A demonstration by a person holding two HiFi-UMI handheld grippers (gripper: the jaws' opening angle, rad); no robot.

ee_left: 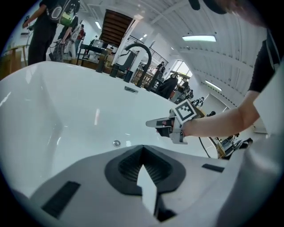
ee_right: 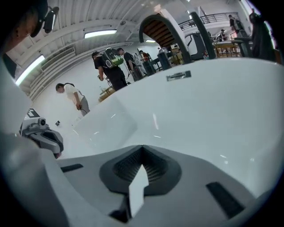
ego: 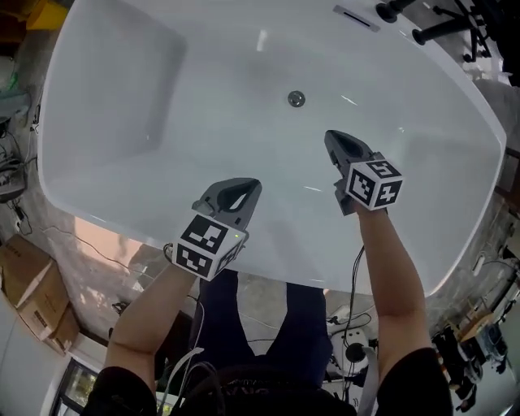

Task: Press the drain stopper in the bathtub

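A small round chrome drain stopper (ego: pixel 296 98) sits in the floor of the white bathtub (ego: pixel 106 122); the left gripper view also catches the stopper (ee_left: pixel 116 143) just beyond the jaw tips. My left gripper (ego: pixel 244 185) hovers over the tub's near wall, shut with nothing in it, its tips (ee_left: pixel 143 146) meeting. My right gripper (ego: pixel 331 135) is shut and empty too, hanging inside the tub a short way to the near right of the stopper and apart from it. The same right gripper (ee_left: pixel 155 123) shows in the left gripper view. The stopper is hidden in the right gripper view, behind the closed jaws (ee_right: pixel 142 147).
A chrome overflow plate (ego: pixel 356 18) is set in the far tub wall, with a black faucet (ego: pixel 431 28) behind the rim. Cardboard boxes (ego: pixel 32 284) and cables lie on the floor near the tub. People (ee_right: pixel 111 66) stand far off in the hall.
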